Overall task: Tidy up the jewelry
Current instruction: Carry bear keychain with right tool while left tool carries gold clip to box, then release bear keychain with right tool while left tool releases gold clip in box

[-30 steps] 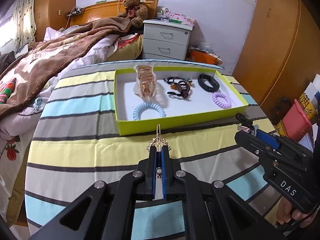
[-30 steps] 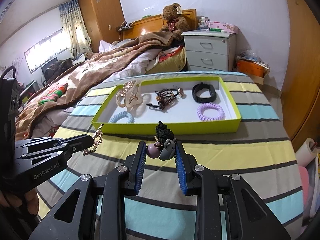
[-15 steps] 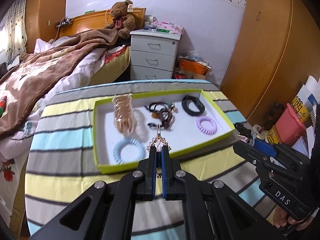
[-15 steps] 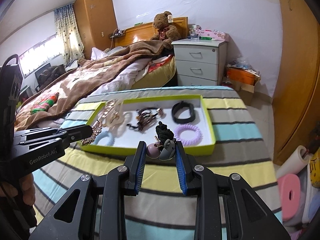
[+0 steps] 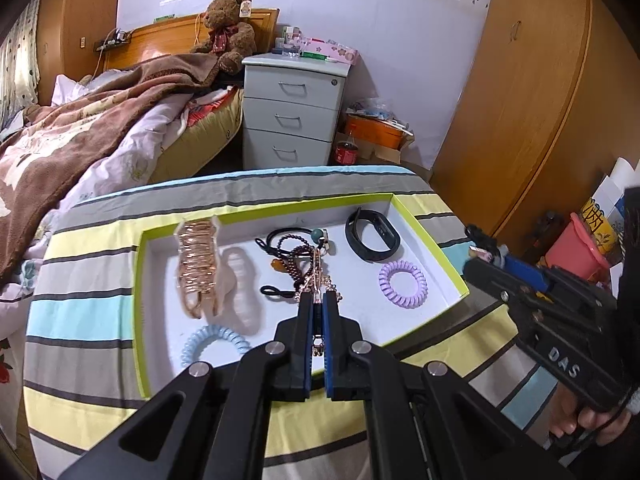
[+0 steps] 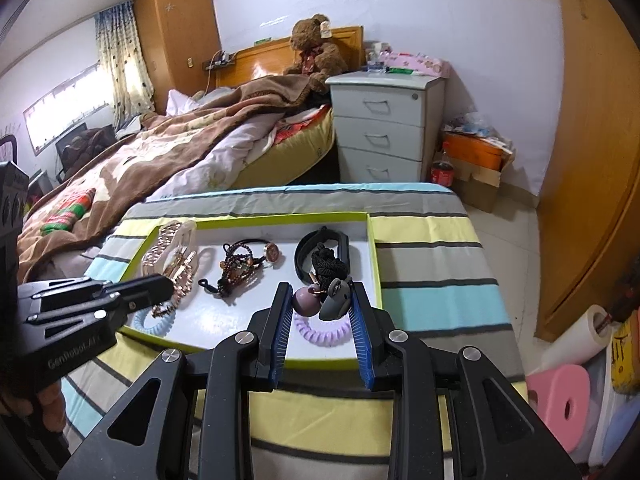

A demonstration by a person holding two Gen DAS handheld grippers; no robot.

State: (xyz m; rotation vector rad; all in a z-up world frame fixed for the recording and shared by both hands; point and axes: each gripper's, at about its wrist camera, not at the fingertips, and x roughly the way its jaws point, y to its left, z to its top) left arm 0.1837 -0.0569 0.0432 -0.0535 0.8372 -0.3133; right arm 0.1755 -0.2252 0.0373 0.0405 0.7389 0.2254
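Between the pressed-together pads of the left gripper (image 5: 318, 300) sits a rose-gold chain piece (image 5: 316, 280), pinched tight; the right gripper (image 6: 322, 304) stands part-open, clamped on a black cord hair tie with a mauve bead and grey charm (image 6: 328, 280). Just beyond both sets of tips lies the green-rimmed tray (image 5: 436, 248) — blue coil tie (image 5: 214, 346) nearest the left claw, lilac coil tie (image 5: 402, 284) to its right. Farther on — gold claw clip (image 5: 198, 264), beaded cords (image 5: 296, 256), black band (image 5: 372, 236).
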